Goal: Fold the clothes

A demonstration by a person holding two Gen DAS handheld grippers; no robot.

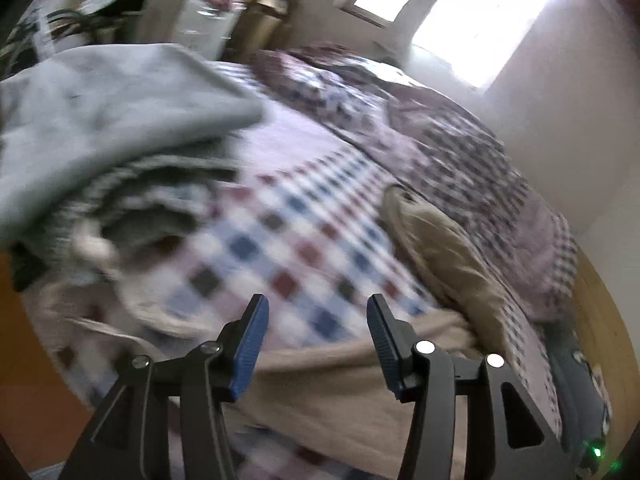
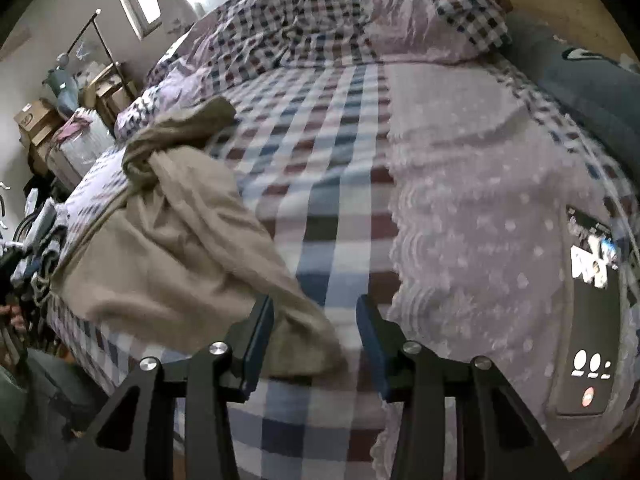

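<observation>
Both the left gripper (image 1: 316, 320) and the right gripper (image 2: 314, 320) are hovering open, holding nothing; the crumpled beige garment (image 2: 172, 248), lying bunched at the lower left of the frame, is likely snagging or folding unevenly if grasped by one layer

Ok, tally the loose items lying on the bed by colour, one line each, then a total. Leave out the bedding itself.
Beige garment, crumpled at the bed's edge: 1
Grey folded clothes, in a stack: 1 stack; the blur hides how many pieces
Black phone, screen lit, on the lilac lace cloth: 1
Total: 3 items, counting the stack as one
</observation>
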